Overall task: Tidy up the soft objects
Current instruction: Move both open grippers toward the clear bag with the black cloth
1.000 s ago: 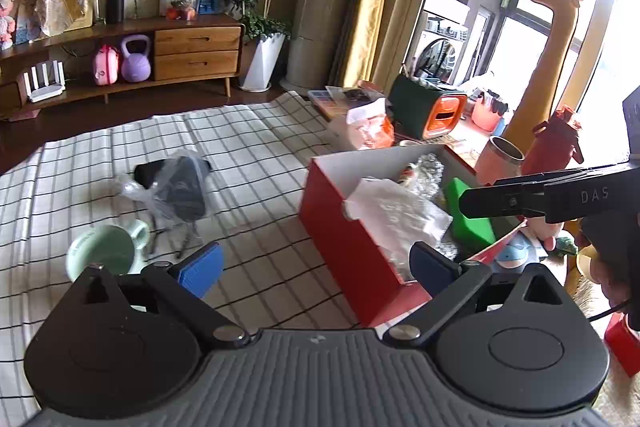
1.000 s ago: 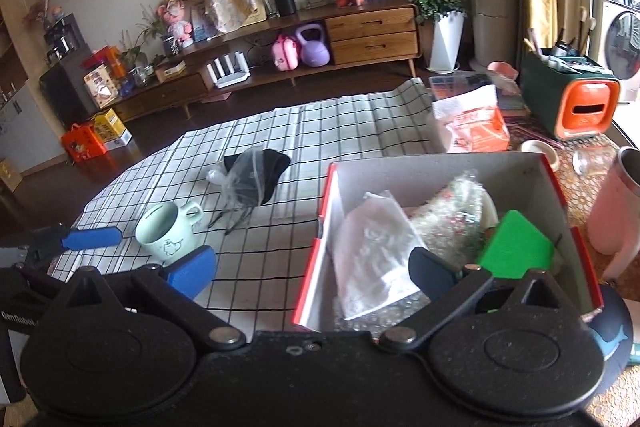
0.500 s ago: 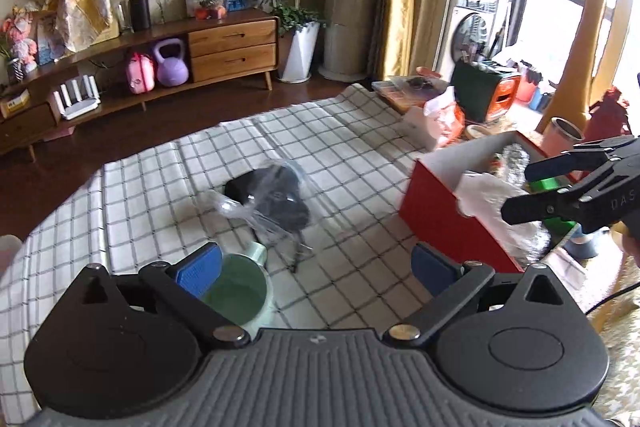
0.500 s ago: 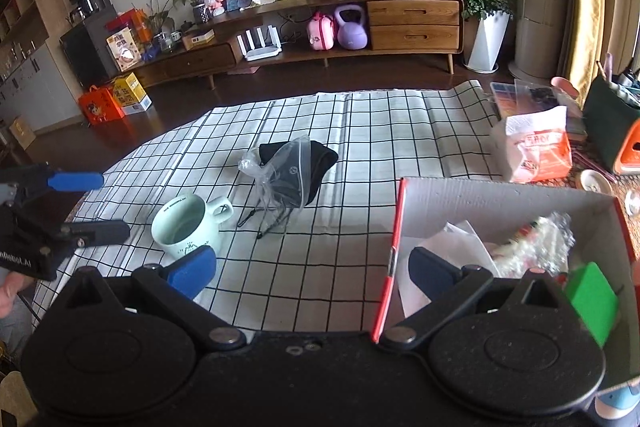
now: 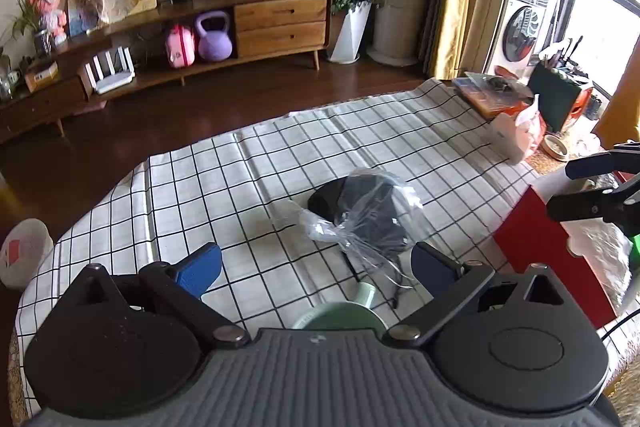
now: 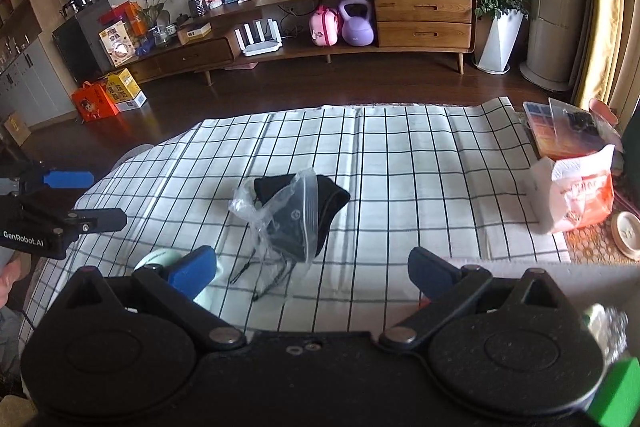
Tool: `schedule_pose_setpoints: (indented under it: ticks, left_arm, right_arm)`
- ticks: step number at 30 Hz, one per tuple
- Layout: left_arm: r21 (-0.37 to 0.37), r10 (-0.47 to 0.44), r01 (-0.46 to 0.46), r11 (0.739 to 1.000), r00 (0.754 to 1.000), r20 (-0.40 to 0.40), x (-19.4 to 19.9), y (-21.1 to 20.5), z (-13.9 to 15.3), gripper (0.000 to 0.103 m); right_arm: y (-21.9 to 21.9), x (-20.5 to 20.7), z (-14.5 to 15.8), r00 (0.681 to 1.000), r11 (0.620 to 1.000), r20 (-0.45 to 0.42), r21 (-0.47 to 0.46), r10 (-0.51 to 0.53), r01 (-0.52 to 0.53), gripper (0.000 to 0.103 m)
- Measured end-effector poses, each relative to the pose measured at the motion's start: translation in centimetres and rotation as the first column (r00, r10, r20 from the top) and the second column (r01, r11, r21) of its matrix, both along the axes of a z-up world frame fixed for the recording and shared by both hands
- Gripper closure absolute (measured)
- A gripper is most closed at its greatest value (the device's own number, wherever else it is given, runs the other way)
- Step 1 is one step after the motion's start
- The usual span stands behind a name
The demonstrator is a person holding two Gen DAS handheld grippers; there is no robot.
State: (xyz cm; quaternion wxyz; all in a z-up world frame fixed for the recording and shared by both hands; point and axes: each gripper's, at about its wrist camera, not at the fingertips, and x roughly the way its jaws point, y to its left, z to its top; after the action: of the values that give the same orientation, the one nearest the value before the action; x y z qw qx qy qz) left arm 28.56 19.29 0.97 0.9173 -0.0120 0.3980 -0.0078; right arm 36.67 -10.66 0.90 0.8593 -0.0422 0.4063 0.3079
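While the left claw (image 5: 316,265) hangs spread and empty above the checked cloth (image 5: 240,179) on the bench, its camera shows a black soft item in a clear plastic bag (image 5: 370,217) lying mid-cloth, just beyond the blue fingertips (image 5: 199,269). A pale green mug (image 5: 340,317) sits directly below the claw, close to the bag. At right stands a red box (image 5: 540,251) holding crinkled plastic wrap (image 5: 600,243), with the right claw (image 5: 576,183) above its rim, jaws apart.

From the right wrist camera, the right claw (image 6: 312,267) is likewise spread, gripping nothing. The bagged black item (image 6: 298,213) rests on the cloth ahead between the fingers; the mug (image 6: 160,259) peeks out behind the left fingertip. The left claw (image 6: 86,197) hovers open at the far left edge.
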Motion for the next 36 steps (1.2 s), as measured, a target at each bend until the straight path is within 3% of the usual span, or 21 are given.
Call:
schedule_pose_setpoints:
  ticks: [7, 11, 25, 28, 32, 36]
  left_arm:
    - [-0.029, 0.066, -0.067, 0.997, 0.997, -0.045, 4.6, 2.9, -3.1, 0.001]
    - [-0.092, 0.067, -0.074, 0.993, 0.995, -0.079, 7.3, 3.7, -5.0, 0.001]
    - [-0.194, 0.024, -0.061, 0.979, 0.982, -0.189, 13.3, 3.9, -11.1, 0.003]
    - [-0.219, 0.022, -0.069, 0.973, 0.977, -0.211, 14.1, 4.0, -11.9, 0.016]
    - [-0.250, 0.010, -0.074, 0.965, 0.969, -0.247, 15.0, 4.2, -13.1, 0.020]
    - [-0.269, -0.015, -0.059, 0.961, 0.965, -0.262, 15.5, 4.0, -13.9, 0.039]
  right_arm:
    - [3.2, 5.4, -1.7, 0.999, 0.999, -0.034, -0.027, -0.036, 0.035, 0.001]
    - [5.1, 8.3, -3.2, 0.996, 0.998, -0.072, -0.025, -0.057, 0.055, 0.001]
    - [11.2, 13.4, -7.7, 0.989, 0.998, -0.136, -0.040, -0.053, 0.048, 0.002]
    - [11.5, 13.9, -8.5, 0.987, 0.998, -0.151, -0.037, -0.054, 0.049, 0.002]
    - [11.9, 14.3, -9.3, 0.986, 0.998, -0.160, -0.047, -0.050, 0.043, 0.002]
    - [12.1, 14.6, -9.9, 0.984, 0.998, -0.169, -0.042, -0.053, 0.047, 0.002]
